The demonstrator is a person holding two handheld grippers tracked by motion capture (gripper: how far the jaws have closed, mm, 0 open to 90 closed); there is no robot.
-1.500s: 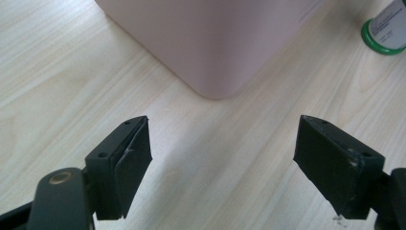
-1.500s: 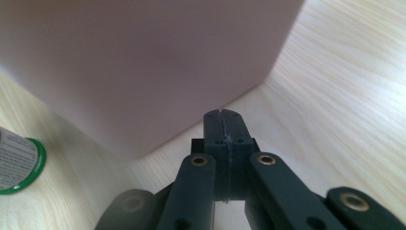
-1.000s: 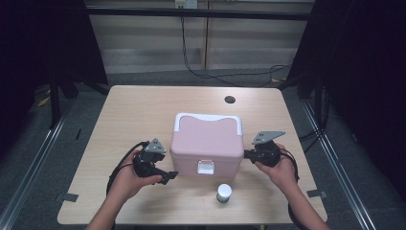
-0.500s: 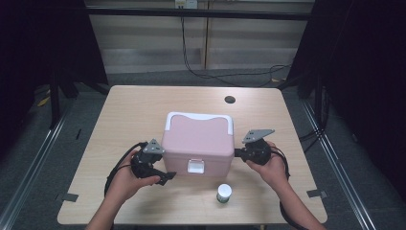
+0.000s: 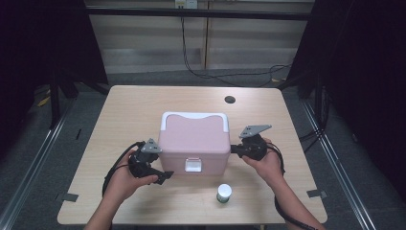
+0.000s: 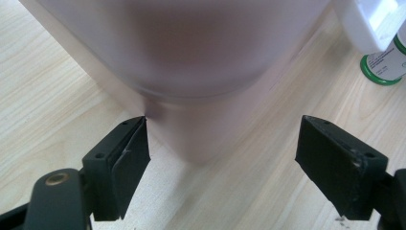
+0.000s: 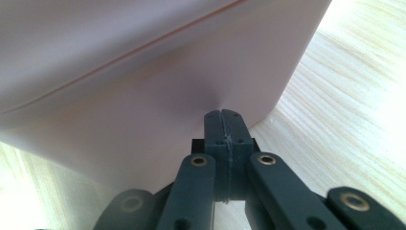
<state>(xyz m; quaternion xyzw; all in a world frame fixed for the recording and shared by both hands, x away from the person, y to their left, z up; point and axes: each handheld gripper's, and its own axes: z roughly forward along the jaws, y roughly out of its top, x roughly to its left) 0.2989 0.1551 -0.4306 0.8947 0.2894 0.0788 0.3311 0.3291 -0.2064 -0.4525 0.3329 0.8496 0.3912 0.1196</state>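
A pink box with a white handle and a white front latch (image 5: pixel 194 143) stands in the middle of the wooden table (image 5: pixel 143 105). My left gripper (image 5: pixel 163 171) is at the box's front left corner, jaws open, with the rounded pink corner (image 6: pixel 201 86) close ahead of the two pads and one pad (image 6: pixel 129 158) almost at its edge. My right gripper (image 5: pixel 234 149) is shut with nothing between its jaws, and its tip (image 7: pixel 225 120) rests against the box's right wall (image 7: pixel 143 72).
A small white bottle with a green base (image 5: pixel 223 193) stands near the table's front edge, right of the latch; it also shows as a bottle (image 6: pixel 388 62) beyond the left gripper. A dark round hole (image 5: pixel 230 99) sits at the table's far right. Cables trail from both grippers.
The pink box has slid to the left across the table, with my right gripper moving left against its right wall. My left gripper has stayed where it was.
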